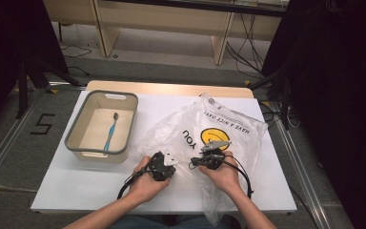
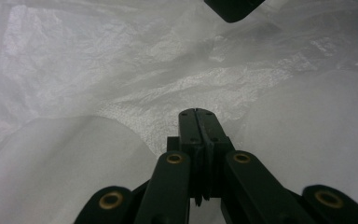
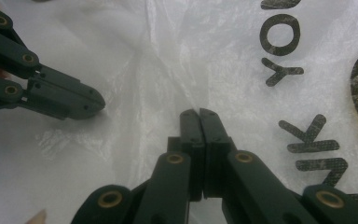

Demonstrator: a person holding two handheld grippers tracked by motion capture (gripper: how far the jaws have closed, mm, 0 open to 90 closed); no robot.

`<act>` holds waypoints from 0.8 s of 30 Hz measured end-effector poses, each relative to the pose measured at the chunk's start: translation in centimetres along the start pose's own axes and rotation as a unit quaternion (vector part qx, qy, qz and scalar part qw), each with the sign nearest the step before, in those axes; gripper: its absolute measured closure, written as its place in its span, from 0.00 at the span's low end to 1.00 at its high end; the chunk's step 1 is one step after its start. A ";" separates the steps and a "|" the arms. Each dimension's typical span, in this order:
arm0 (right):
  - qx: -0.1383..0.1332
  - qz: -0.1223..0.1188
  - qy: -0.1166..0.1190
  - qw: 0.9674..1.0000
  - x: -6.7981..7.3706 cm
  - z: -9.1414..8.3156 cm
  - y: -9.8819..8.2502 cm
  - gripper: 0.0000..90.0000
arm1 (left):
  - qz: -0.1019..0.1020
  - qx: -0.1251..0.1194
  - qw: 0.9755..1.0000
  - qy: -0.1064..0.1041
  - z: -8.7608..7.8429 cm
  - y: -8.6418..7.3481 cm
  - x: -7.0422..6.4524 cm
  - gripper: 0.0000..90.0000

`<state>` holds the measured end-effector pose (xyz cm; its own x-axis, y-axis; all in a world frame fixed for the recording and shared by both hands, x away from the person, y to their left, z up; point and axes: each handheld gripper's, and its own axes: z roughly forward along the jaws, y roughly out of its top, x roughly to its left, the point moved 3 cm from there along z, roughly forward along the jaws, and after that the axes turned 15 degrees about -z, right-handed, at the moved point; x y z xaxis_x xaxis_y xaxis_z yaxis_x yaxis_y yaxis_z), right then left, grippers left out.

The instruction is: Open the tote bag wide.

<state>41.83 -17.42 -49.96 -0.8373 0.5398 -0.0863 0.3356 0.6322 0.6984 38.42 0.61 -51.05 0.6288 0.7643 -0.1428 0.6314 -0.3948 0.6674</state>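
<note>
Spread across the right half of the white table (image 1: 76, 186), a thin plastic bag (image 1: 233, 124) with a yellow smiley print, long axis running from the near right corner toward the far middle. Left of it, well apart, a grey-rimmed basket (image 1: 124, 102) holding a blue toothbrush (image 1: 109, 133). At the bag's near edge, side by side, both tongs: left gripper (image 2: 196, 112) and right gripper (image 3: 199, 112), each closed, probably pinching film (hard to tell how much). Judged next: pulling apart sideways to open the mouth; right hand nearer the print.
</note>
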 end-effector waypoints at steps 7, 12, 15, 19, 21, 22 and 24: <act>-0.040 -0.008 -0.043 0.998 -0.7 -1.7 1.1 1.00 | -0.002 0.002 1.000 -0.003 0.0 0.0 0.1 0.99; -0.065 -0.009 -0.071 0.995 -1.2 -3.1 1.9 1.00 | -0.002 0.001 1.000 -0.003 0.0 0.0 0.1 0.99; -0.076 -0.014 -0.084 0.993 -1.5 -4.0 2.4 1.00 | -0.001 0.002 1.000 -0.003 0.0 0.0 0.1 0.99; -0.090 -0.022 -0.104 0.990 -1.7 -5.0 3.2 1.00 | 0.001 0.002 1.000 -0.002 0.0 0.0 0.0 0.99; -0.098 -0.028 -0.113 0.988 -1.9 -5.4 3.6 1.00 | 0.002 0.001 1.000 -0.001 0.0 0.0 0.0 0.99; -0.102 -0.025 -0.117 0.988 -1.9 -5.7 3.8 1.00 | 0.002 0.001 1.000 0.000 0.0 0.0 0.0 0.99; -0.114 -0.028 -0.127 0.985 -2.0 -6.2 4.3 1.00 | 0.005 0.002 1.000 0.001 0.0 0.0 0.0 0.99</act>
<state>42.28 -19.26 -42.35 -0.7068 0.6475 -0.2850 0.1616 0.5399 0.8261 38.44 0.57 -51.04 0.6339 0.7614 -0.1355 0.6272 -0.4035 0.6662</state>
